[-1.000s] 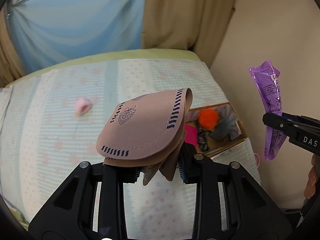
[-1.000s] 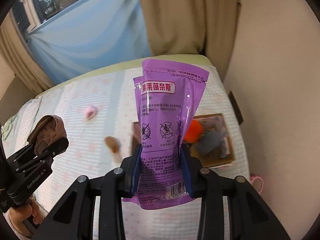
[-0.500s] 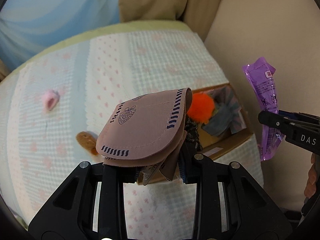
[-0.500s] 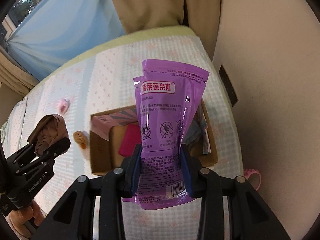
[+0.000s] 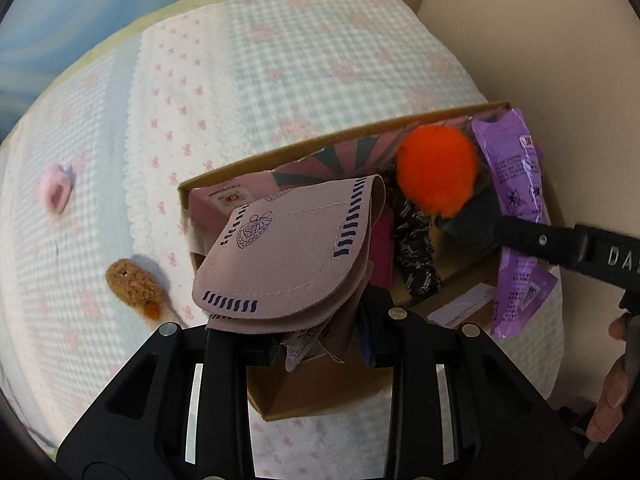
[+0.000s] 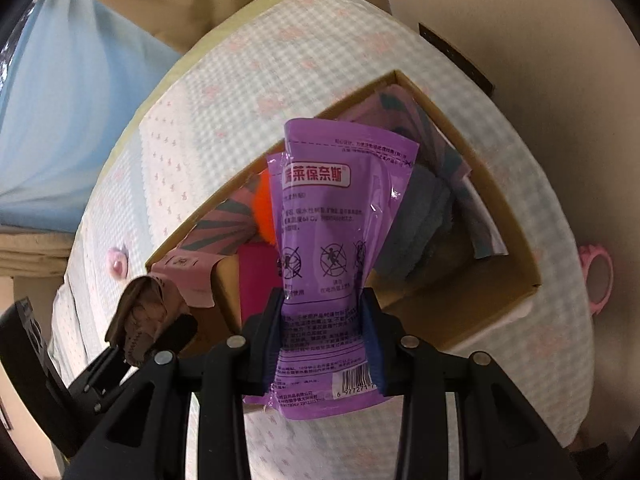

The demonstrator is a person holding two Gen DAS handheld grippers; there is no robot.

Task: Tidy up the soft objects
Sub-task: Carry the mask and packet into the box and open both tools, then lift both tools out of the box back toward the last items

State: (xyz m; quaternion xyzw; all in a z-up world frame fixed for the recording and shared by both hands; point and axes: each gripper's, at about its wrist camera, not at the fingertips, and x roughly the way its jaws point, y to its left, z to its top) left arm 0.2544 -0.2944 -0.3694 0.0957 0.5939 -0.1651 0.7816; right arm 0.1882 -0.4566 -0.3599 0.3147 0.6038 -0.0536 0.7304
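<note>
My left gripper point(image 5: 316, 332) is shut on a folded pink cloth point(image 5: 292, 256) with dark blue stitching, held above the near left part of a cardboard box point(image 5: 320, 396). My right gripper point(image 6: 322, 344) is shut on a purple plastic pouch point(image 6: 336, 232), held over the box point(image 6: 516, 248). The pouch also shows in the left wrist view point(image 5: 516, 208), and the cloth in the right wrist view point(image 6: 144, 312). The box holds an orange pompom point(image 5: 436, 168), a black scrunchie point(image 5: 416, 248), a magenta piece and grey-blue fabric point(image 6: 420, 220).
The box sits on a bed with a checked, pink-dotted cover point(image 5: 280, 52). A brown plush point(image 5: 132, 286) and a small pink item point(image 5: 56, 188) lie on the bed left of the box. A pink ring point(image 6: 596, 276) lies by the wall at right.
Both grippers have moved forward and down toward the box, which now looms larger. The pouch and the cloth now hang over the box. Both grips are unchanged.
</note>
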